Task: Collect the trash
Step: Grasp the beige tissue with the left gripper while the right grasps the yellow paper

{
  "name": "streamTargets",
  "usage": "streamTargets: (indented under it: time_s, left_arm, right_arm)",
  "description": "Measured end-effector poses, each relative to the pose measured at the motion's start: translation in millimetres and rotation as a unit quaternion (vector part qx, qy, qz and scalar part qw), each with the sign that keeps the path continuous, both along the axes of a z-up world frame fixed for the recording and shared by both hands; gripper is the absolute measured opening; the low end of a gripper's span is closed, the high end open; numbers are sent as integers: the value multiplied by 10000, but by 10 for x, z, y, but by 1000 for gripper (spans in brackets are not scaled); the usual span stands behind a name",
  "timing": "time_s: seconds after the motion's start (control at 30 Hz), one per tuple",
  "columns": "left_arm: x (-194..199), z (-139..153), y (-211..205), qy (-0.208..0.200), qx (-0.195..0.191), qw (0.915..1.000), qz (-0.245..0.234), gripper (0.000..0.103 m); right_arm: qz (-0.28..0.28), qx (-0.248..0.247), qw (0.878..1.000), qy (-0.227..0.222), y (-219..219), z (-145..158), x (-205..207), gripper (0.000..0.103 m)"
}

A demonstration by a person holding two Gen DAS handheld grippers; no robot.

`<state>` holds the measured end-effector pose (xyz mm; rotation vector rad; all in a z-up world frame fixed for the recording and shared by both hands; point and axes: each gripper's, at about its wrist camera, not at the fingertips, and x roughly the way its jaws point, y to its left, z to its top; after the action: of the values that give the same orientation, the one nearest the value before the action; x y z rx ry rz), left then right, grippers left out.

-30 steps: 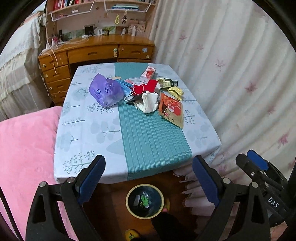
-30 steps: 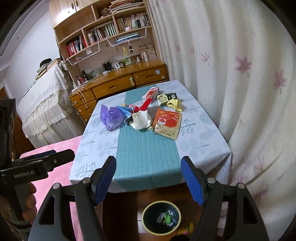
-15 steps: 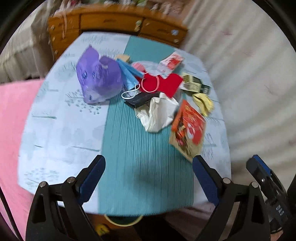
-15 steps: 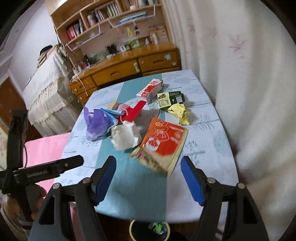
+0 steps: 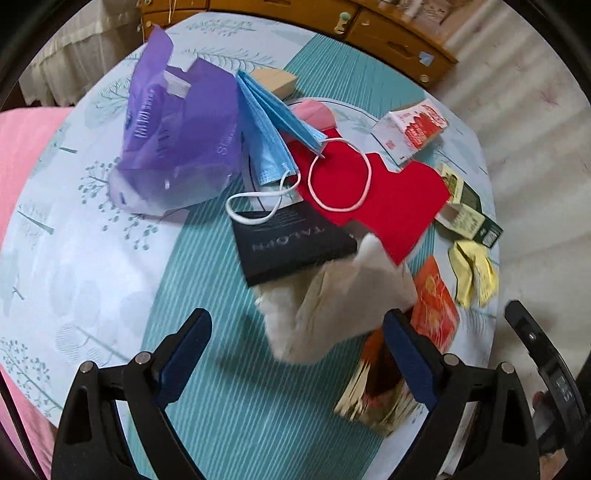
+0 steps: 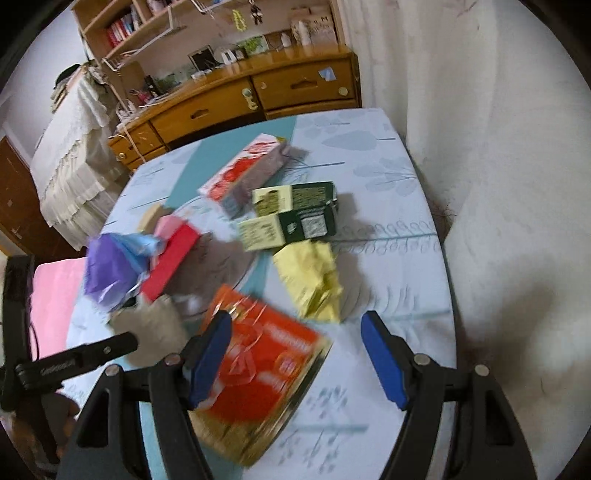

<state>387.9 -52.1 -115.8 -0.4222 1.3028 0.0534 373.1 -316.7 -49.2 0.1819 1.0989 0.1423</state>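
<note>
Hovering with wide-open, empty jaws, the left gripper [image 5: 295, 354] and right gripper [image 6: 295, 354] are risking knocking the crumpled white paper [image 5: 332, 306] or orange packet [image 6: 258, 373] off the surface [image 5: 92, 240].

A lived-in bedroom or study at home. Far off, a wooden desk [image 6: 258, 99] with drawers under a bookshelf [image 6: 125, 29] of books and trinkets; floral curtains [image 6: 498, 147] right, lace-draped furniture [image 6: 74, 155] left, a cloth-covered counter [image 6: 388, 229] near.

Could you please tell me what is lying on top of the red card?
A white elastic loop of the blue face mask lies on the red card. What the card covers is hidden.
</note>
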Motion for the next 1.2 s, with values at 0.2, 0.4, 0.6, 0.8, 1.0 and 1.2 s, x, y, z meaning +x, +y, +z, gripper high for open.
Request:
streamTargets:
  time_s: [0.2,0.4,0.6,0.8,1.0,1.2]
  left_arm:
    - [141,-136,-47,57,-91,9999,34,87]
    - [189,-254,-72,154,-408,9990,49,70]
    - [211,-252,-144,188,-549,9983,0,32]
    - [146,-103,-197,88,-391,9990,-177,17]
    - [-22,108,-123,-95,-548,9982,-211,15]
    - [-273,344,56,-291,-617,9974,-230,15]
  right_arm:
    - [92,-135,9995,283,-41,-292,368,73]
    - [339,-107,9983,468,10,-473,528,72]
    - [540,-157,9966,596,102,-574,545,44]
    - [604,-21,9967,541,123,-495,435,41]
    - [552,234,9972,445,136,-316,263,40]
    - [461,282,9985,122,201,-84,53,40]
